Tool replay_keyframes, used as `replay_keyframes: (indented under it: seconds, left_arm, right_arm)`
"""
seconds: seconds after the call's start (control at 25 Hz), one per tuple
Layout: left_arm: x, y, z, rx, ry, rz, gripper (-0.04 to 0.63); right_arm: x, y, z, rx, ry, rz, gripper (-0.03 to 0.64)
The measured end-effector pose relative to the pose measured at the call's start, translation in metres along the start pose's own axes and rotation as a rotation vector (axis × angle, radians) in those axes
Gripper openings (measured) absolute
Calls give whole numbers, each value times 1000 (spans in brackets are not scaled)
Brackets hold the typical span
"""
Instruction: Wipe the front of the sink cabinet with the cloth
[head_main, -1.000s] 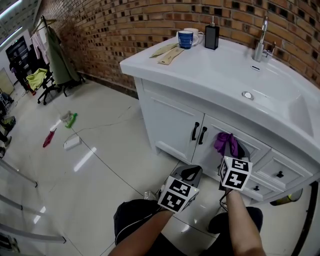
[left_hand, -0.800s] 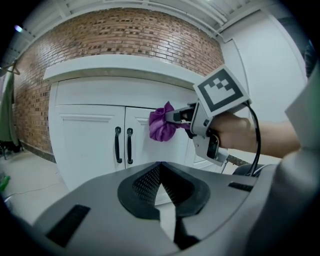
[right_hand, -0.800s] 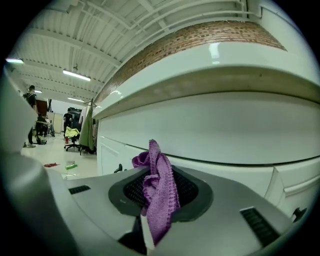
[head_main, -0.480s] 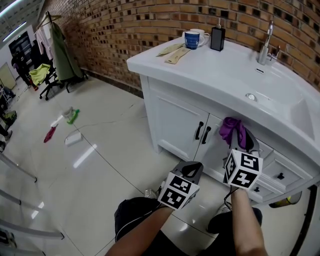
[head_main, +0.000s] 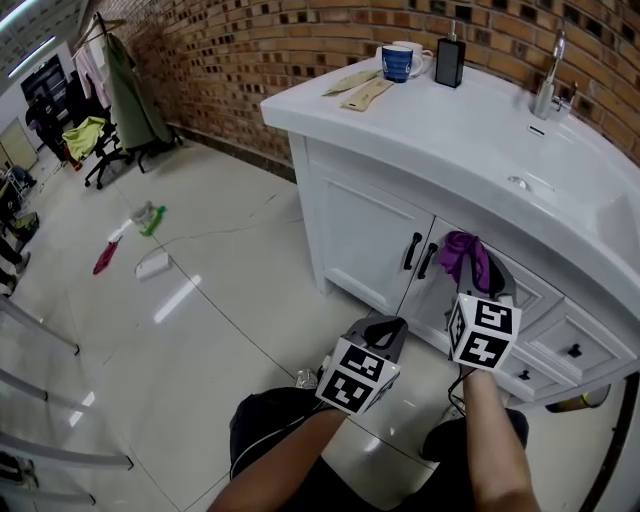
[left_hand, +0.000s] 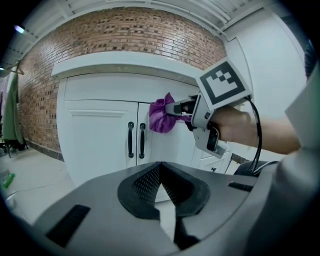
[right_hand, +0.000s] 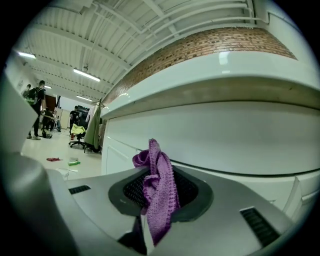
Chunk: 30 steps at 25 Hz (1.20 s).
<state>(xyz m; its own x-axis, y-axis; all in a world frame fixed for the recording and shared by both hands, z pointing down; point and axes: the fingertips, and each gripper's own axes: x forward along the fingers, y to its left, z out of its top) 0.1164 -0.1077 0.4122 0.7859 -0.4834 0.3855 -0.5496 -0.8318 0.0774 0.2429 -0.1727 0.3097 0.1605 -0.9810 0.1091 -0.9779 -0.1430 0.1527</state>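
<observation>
1. The right gripper (right_hand: 155, 210) is pinching the purple cloth (right_hand: 159, 192) between its jaws, the cloth sticking up ahead of them.
2. The cloth is sitting high on the sink cabinet front (head_main: 360, 240) — just under the counter rim, right of the black door handles (head_main: 413, 250).
3. The left gripper (left_hand: 162, 192) is hanging back, jaws together on nothing — the right is nearer, with the doors lying to its left.

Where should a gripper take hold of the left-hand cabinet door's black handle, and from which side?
Grip the left handle mid-bar, coming straight from the front with jaws spread sideways: it is a slim upright bar standing off the door.
</observation>
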Motion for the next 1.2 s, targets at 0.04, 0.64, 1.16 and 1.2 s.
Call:
replay_keyframes:
  seconds: [0.04, 0.64, 1.16, 1.2]
  left_arm:
    - [0, 2, -2, -4, 3, 2, 5]
    - [21, 27, -48, -51, 82, 3, 5]
    - [54, 45, -98, -101, 171, -16, 5]
    - [56, 47, -101, -106, 176, -15, 5]
  right_arm:
    - [3, 3, -7, -3, 16, 3, 95]
    - [26, 24, -142, 35, 271, 18, 95]
    - [43, 43, -269, 82, 492, 22, 95]
    - [43, 44, -277, 81, 504, 22, 95]
